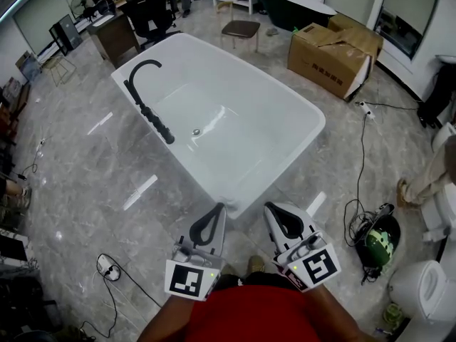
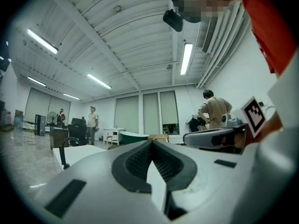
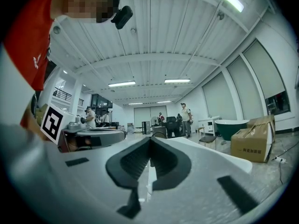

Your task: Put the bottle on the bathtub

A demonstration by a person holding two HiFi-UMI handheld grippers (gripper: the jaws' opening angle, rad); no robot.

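The left gripper (image 1: pixel 218 208) and right gripper (image 1: pixel 271 208) hold fingers clenched, empty, near the bathtub (image 1: pixel 286 95) (box (image 1: pixel 333 50) print unreadable).

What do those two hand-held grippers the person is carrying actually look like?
The left hand-held gripper and the right hand-held gripper look alike. Each has a pale grey body that narrows to two black textured pads shaped like a pointed loop. At the back of each sits a white cube printed with black square markers. The person wears a red top.
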